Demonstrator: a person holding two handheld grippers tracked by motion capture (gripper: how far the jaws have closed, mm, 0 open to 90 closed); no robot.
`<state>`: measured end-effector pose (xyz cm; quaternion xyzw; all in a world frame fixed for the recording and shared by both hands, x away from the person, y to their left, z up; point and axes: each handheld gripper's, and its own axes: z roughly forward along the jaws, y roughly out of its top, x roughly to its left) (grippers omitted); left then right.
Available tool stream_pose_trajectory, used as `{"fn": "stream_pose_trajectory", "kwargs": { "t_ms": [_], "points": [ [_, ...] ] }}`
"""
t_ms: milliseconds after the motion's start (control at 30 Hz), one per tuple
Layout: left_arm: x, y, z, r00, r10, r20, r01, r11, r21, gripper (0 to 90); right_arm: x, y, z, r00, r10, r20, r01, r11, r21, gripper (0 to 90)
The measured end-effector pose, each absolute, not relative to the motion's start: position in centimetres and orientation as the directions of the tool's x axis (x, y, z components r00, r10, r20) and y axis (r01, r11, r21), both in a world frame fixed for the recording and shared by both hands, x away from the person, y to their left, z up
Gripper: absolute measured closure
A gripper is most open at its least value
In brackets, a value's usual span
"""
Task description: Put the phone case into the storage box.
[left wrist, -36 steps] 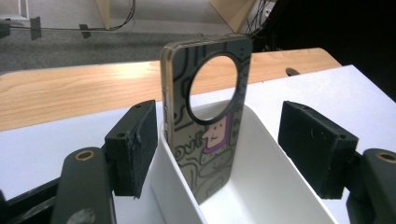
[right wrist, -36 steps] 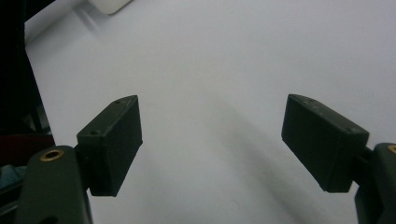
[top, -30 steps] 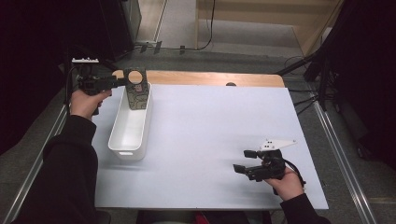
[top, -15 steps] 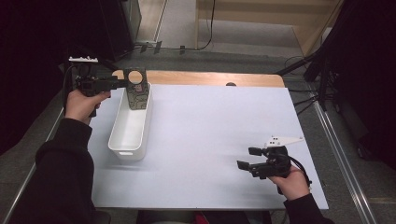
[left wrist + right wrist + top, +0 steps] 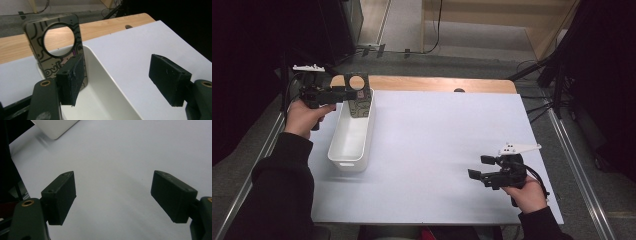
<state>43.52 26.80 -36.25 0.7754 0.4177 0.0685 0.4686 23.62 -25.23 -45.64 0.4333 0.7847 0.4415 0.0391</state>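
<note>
Here the left gripper (image 5: 125,82) has its jaws spread beside the stiff, thin-looking plate (image 5: 58,47) standing in the white bin (image 5: 352,135) near the tabletop's far left corner. It looks light and slick, best pinched across its faces below the round hole. The right gripper (image 5: 115,197) is released, holding nothing.

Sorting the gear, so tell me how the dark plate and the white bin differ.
The plate is dark, flat and patterned with a round hole; the bin is plain white and hollow. The plate stands upright at the bin's far end; the bin lies long on the table.
</note>
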Motion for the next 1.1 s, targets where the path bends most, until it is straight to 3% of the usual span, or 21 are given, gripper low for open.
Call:
{"fn": "stream_pose_trajectory", "kwargs": {
  "t_ms": [1100],
  "points": [
    [38.6, 24.6, -38.1, 0.735, 0.623, -0.268, 0.532, -0.285, 0.797, 28.0, 23.7, -25.0, -45.3, -0.639, 0.710, 0.297, 0.634, 0.267, 0.726, 19.2]
  ]
}}
